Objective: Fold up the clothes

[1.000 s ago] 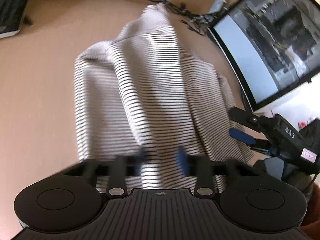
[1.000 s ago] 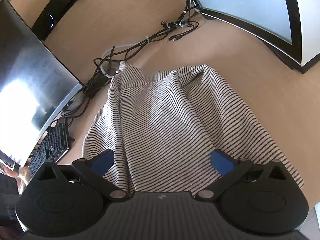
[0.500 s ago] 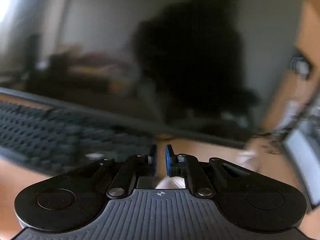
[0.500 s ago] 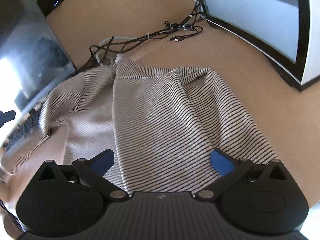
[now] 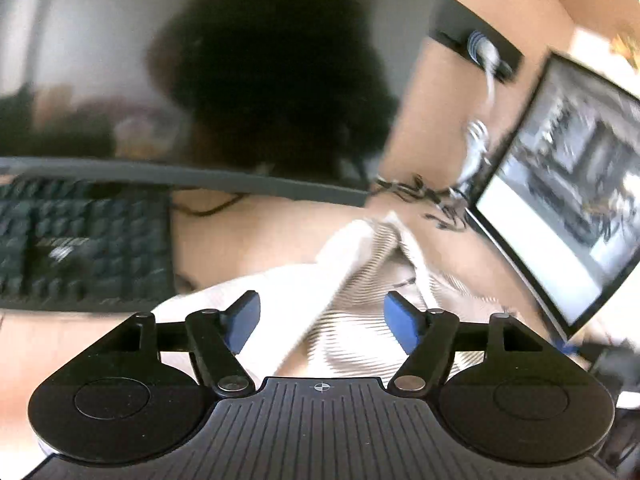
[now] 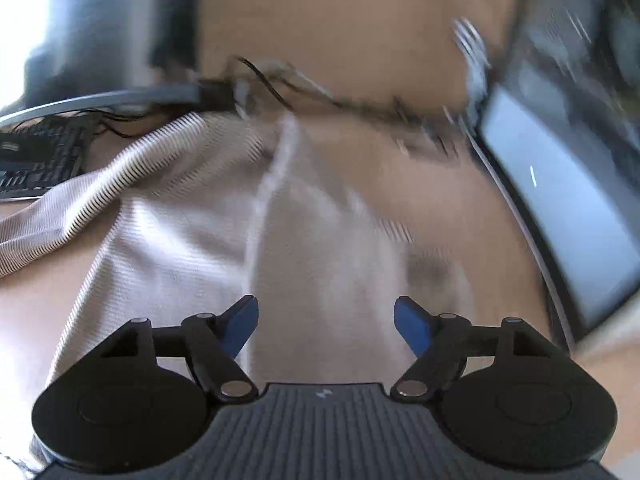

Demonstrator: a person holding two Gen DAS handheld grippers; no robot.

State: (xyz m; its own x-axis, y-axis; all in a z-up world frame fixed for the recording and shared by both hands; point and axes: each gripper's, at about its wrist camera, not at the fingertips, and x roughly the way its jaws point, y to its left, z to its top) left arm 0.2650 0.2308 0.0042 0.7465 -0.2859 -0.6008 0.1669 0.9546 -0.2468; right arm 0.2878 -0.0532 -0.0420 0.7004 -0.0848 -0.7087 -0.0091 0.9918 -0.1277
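Your left gripper (image 5: 322,320) has its blue, flat-faced pads (image 5: 244,320) spread apart and opening further; nothing is pinched between them, and the striped shirt (image 5: 360,300) shows in the gap, lying below on the desk. Your right gripper (image 6: 324,322) also has its blue pads (image 6: 412,326) parted, but its jaws are closing, and nothing is pressed between them; the same shirt (image 6: 192,232) fills the gap underneath.

The shirt is soft knit cloth, white with thin dark stripes, rumpled into ridges and folds. It lies on the smooth tan desk (image 6: 360,20), one long fold or sleeve trailing off toward the keyboard (image 6: 36,160).

Taking the shirt as your mark: the black keyboard (image 5: 80,248), with its blocky rows of keys, sits just to its left. A dark glossy monitor (image 5: 200,60) with a thin grey lower edge stands behind the keyboard. Beyond the shirt's far edge lies a tangle of thin black cables (image 5: 424,196). To the shirt's right stands a second, curved, black-framed monitor (image 5: 560,200) with a lit screen. Both views are blurred, so finer detail is lost.
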